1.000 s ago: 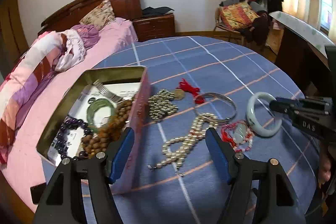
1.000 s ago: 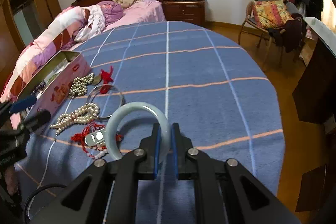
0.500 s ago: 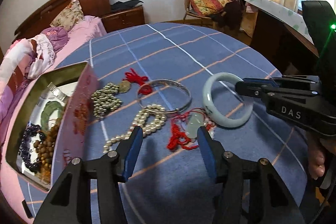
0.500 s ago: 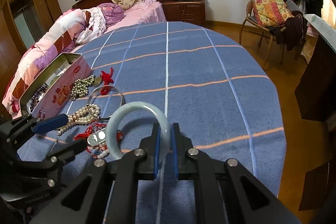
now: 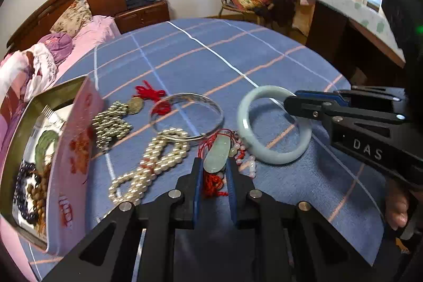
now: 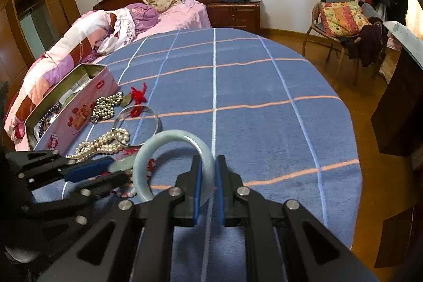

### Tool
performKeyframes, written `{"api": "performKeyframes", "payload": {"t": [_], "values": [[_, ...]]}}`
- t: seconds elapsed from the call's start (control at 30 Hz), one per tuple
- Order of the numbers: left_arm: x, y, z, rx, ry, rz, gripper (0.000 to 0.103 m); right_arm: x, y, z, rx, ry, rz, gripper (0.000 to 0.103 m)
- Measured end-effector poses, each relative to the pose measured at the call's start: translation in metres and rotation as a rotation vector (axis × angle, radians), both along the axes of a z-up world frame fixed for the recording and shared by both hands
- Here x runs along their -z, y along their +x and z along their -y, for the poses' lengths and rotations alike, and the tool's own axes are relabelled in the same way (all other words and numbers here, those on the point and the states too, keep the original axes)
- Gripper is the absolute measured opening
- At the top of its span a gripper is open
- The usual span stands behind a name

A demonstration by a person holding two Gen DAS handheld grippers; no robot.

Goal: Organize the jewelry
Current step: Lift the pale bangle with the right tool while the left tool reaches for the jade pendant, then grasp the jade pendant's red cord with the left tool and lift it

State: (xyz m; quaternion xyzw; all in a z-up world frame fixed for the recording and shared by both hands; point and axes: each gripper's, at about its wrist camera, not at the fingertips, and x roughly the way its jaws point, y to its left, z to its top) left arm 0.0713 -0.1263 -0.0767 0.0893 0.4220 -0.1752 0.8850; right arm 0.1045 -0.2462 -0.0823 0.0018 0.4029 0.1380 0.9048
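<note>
My left gripper [image 5: 214, 165] is shut on a pale jade pendant [image 5: 218, 153] with red cord, low over the blue checked tablecloth [image 5: 211, 57]. My right gripper [image 6: 208, 168] is shut on a pale green jade bangle [image 6: 169, 139], also seen in the left wrist view [image 5: 275, 157], just right of the pendant. A pearl strand [image 5: 156, 165], a silver bangle [image 5: 187, 115], a gold bead bracelet [image 5: 111, 123] and a red tassel charm [image 5: 150, 93] lie on the cloth. The open pink tin [image 5: 76, 149] at left holds bead bracelets.
A bed with pink bedding [image 6: 92, 36] lies beyond the table's left edge. A chair with a patterned cushion [image 6: 341, 17] stands at the far right, with a dark cabinet [image 6: 396, 110] beside the table's right edge.
My left gripper moved right from the pearl strand to the jade pendant and closed on it. My right gripper stayed shut on the jade bangle, almost still.
</note>
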Motion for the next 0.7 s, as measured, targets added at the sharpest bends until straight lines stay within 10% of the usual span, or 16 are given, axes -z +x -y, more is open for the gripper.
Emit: {"api": "performKeyframes", "payload": {"t": [0.7], "values": [[-0.062,-0.027,-0.053,-0.092,-0.102,0.183,0.014,-0.028,-0.013,-0.015,-0.03,0.011,0.071,0.014]]}}
